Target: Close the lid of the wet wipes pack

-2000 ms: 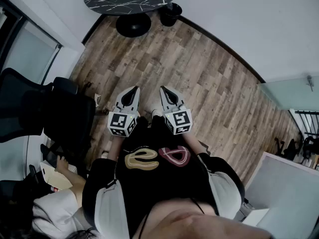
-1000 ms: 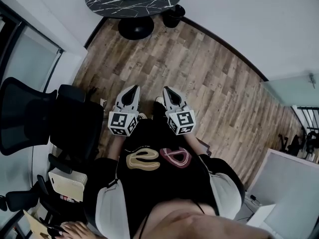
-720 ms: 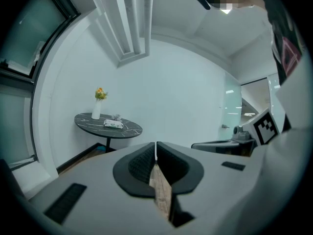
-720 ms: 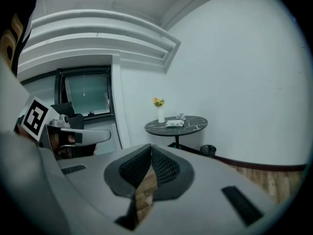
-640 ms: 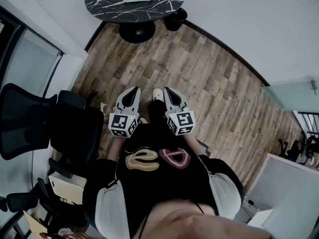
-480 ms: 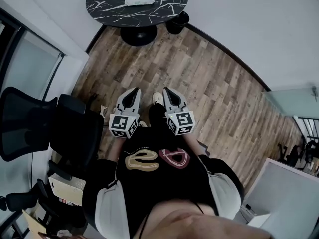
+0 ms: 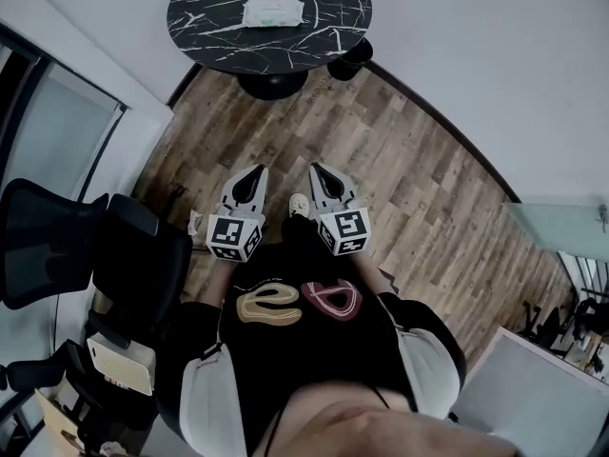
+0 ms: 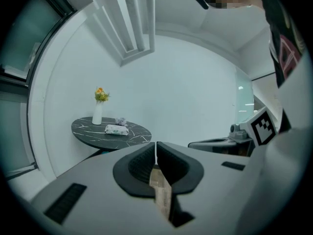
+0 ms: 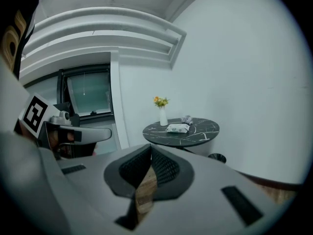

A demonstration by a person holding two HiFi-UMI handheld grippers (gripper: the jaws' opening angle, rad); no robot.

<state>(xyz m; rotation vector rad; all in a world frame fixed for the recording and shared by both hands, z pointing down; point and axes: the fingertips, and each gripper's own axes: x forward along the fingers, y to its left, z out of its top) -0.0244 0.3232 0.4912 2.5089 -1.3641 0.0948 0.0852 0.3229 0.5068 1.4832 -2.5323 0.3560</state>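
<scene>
The wet wipes pack (image 7: 273, 11) is a white and green packet lying on a round black marble table (image 7: 314, 36) far ahead. It also shows in the left gripper view as the pack (image 8: 116, 129) and in the right gripper view as the pack (image 9: 177, 128); it is too small to tell how its lid stands. My left gripper (image 7: 253, 173) and right gripper (image 7: 318, 170) are held side by side in front of the person's body, over the wooden floor, well short of the table. Both are shut with nothing between them.
A white vase (image 8: 98, 114) with flowers and a small crumpled thing stand on the table near the pack. A black bin (image 7: 350, 60) sits by the table's foot. Black office chairs (image 7: 76, 255) crowd the left side. White walls (image 7: 476, 55) curve behind the table.
The person has walked towards the table: it now shows whole and larger at the top of the head view. Both grippers kept their pose in front of the body, still shut.
</scene>
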